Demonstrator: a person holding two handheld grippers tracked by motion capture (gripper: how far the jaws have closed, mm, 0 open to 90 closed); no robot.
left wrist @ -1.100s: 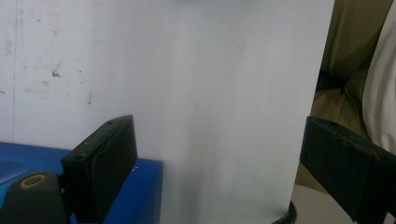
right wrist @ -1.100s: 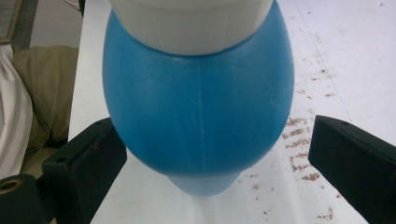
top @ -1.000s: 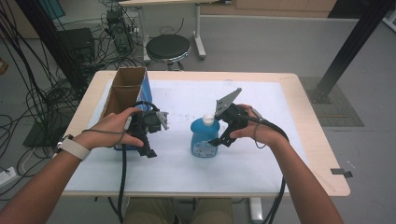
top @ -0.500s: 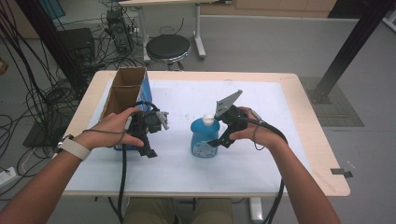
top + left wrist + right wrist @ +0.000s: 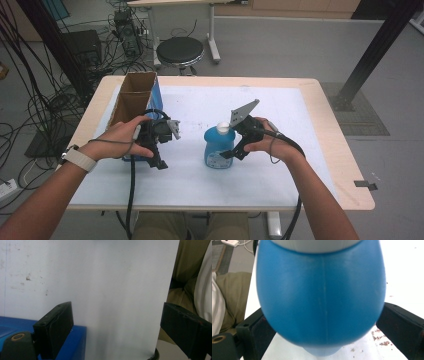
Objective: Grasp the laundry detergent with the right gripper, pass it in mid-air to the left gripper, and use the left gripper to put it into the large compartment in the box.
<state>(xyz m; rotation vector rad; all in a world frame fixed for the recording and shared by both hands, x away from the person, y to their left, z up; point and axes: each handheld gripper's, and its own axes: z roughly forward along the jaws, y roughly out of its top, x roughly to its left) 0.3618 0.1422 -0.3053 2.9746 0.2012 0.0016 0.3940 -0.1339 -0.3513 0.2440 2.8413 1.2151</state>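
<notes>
bottle (image 5: 218,147), blue with a white cap, stands upright on the white table (image 5: 280,115) a little right of its middle, and from the high view my right gripper (image 5: 231,151) sits just at its right flank, jaws reaching in around the lower body, while my left gripper (image 5: 156,150) hangs well apart to the left beside the open cardboard box (image 5: 134,97). so the right hand is plainly the nearer one, and the bottle's long axis runs straight up, crosswise to the line of my right jaws. in the left gripper view my two black jaws stand wide apart with nothing between them, bare white table sheet (image 5: 100,285) ahead and a blue surface (image 5: 75,340) low at the left, which i take to be the box side; the bottle lies off to that gripper's side, out of its line. in the right gripper view the bottle (image 5: 322,297) swells across the middle, dead ahead and between my jaws, one black jaw at each lower corner; they look spread about as wide as the body and close to its sides, but i cannot tell whether they press on it yet. i judge the coming move is a plain squeeze inward on the belly, since the bottle is already centred between them.
</notes>
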